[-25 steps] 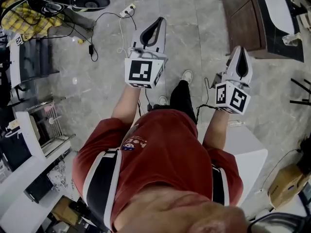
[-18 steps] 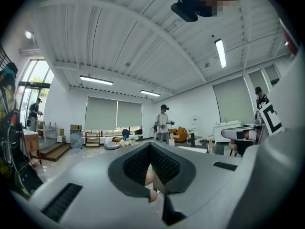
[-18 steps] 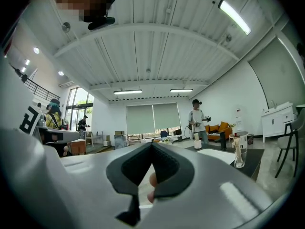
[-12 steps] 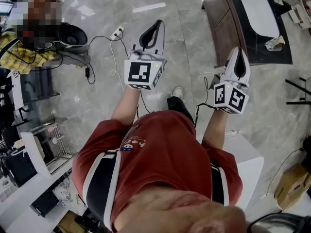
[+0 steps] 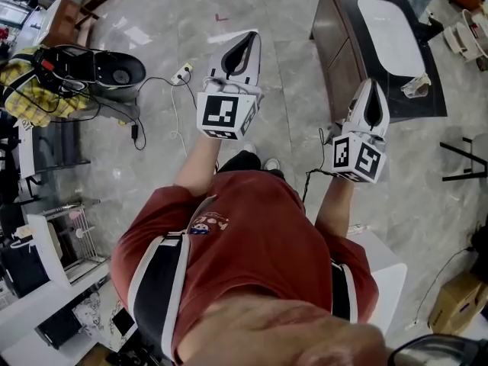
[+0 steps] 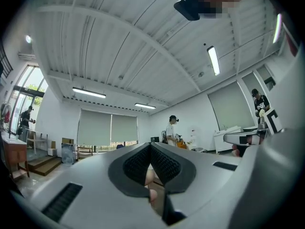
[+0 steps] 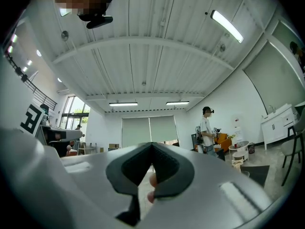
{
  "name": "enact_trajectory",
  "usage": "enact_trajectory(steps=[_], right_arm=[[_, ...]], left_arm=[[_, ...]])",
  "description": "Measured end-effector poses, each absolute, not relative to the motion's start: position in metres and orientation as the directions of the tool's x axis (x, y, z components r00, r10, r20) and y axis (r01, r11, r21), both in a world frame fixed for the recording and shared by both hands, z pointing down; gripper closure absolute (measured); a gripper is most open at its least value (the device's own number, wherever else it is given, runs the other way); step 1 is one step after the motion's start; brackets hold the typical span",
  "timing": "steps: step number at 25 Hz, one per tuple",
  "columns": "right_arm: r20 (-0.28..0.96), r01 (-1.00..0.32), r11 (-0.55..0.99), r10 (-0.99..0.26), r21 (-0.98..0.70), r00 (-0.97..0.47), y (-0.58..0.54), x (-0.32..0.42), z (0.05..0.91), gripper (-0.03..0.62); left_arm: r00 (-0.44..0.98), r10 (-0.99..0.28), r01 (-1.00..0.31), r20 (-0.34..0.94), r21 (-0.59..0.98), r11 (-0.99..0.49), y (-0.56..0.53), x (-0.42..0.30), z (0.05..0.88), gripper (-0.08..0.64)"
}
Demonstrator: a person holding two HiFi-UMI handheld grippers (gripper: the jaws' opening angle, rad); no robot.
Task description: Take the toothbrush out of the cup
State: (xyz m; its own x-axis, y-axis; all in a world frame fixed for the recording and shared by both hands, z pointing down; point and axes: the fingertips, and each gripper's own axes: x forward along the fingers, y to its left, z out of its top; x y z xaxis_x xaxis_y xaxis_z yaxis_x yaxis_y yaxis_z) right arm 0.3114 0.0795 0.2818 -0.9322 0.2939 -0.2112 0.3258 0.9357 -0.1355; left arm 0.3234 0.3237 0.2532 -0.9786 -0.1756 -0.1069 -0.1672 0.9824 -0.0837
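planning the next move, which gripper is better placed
Right, marginally: right gripper hangs nearer the dark table than left gripper. Both shut, empty; no cup in view.

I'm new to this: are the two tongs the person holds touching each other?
Apart. The head view shows the left tongs and the right tongs held side by side, with grey floor plainly visible between them.

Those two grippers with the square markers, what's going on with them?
A person in a red shirt holds the left gripper and the right gripper out in front, above the floor. Both are shut, with nothing between their fingers. No cup or toothbrush is in view; a dark table stands ahead on the right.
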Motion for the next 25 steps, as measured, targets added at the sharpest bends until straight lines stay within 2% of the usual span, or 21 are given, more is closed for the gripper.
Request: enact_trajectory(steps=[11, 25], right_arm=[[-0.210, 0.319, 0.944, 0.296, -0.085, -0.932, 0.112, 0.252, 0.285, 0.581], [-0.073, 0.230, 0.972, 0.226, -0.054, -0.971, 0.168, 0.125, 0.317, 0.581]], left_arm=[[-0.973, -0.206, -0.201, -0.103, -0.052, 0.978, 0.344, 0.258, 0.277, 0.555], [-0.960, -0.276, -0.277, -0.035, 0.031, 0.960, 0.398, 0.114, 0.316, 0.555]])
